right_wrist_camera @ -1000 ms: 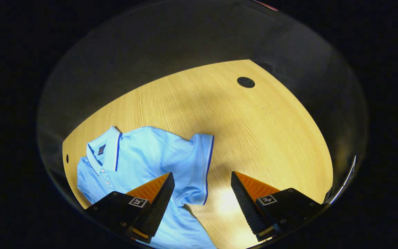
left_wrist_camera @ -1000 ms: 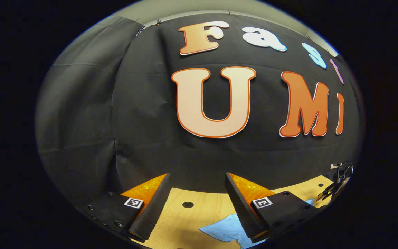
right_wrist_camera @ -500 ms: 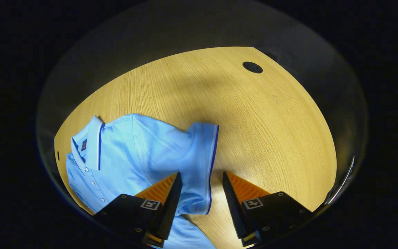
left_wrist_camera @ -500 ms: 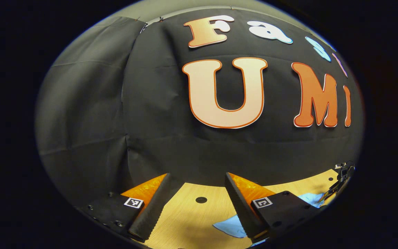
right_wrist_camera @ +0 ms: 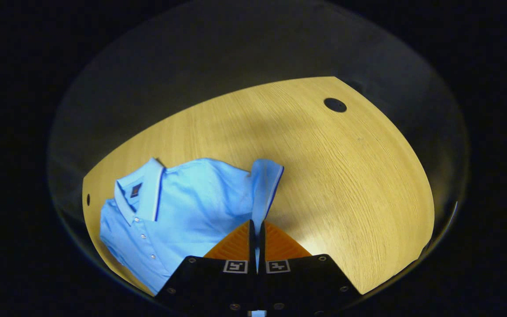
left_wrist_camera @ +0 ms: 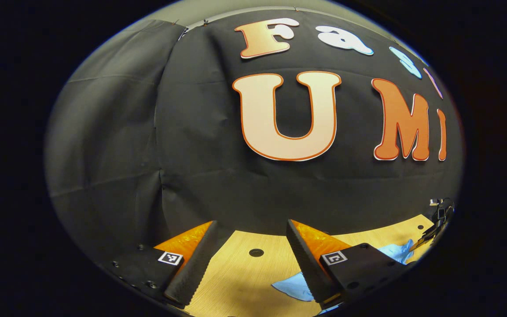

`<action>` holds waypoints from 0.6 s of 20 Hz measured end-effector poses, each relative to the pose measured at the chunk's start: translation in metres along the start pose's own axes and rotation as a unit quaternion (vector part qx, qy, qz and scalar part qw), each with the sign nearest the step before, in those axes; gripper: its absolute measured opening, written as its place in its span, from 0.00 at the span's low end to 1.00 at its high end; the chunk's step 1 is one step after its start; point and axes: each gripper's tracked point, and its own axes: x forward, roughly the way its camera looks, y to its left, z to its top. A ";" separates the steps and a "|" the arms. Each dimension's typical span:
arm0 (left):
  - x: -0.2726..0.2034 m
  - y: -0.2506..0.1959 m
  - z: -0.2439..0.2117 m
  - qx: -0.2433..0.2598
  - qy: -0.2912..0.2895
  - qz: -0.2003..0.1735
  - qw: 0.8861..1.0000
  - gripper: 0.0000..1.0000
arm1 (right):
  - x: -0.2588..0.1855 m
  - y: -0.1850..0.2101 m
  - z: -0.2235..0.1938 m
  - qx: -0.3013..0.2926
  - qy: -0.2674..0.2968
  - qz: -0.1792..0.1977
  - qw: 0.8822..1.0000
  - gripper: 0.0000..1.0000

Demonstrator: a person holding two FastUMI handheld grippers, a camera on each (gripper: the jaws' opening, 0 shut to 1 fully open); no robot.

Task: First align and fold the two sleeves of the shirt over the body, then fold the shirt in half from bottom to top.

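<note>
wooden table (right_wrist_camera: 324, 167), light blue shirt (right_wrist_camera: 192, 207) on it

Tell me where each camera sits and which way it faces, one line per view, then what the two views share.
Left gripper view: rides on the left hand-held gripper, low and nearly level, facing the booth wall; its own two fingers spread apart over the table.
Right gripper view: rides on the right hand-held gripper, tilted down at the table; its own fingers pinch the sleeve of the shirt.
Shared: both show the wooden table and the light blue shirt.
</note>
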 end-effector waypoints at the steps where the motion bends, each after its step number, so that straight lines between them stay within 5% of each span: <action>1: -0.001 0.001 0.002 0.000 0.000 -0.001 1.000 0.98 | -0.011 0.015 0.004 -0.011 -0.012 0.013 1.000 0.00; 6: -0.005 0.015 0.007 -0.004 -0.004 -0.010 1.000 0.98 | -0.051 0.091 -0.003 -0.068 -0.041 0.067 0.995 0.01; 12: -0.012 0.039 0.006 -0.007 0.000 -0.012 1.000 0.99 | -0.050 0.157 -0.041 -0.094 -0.017 0.099 0.991 0.03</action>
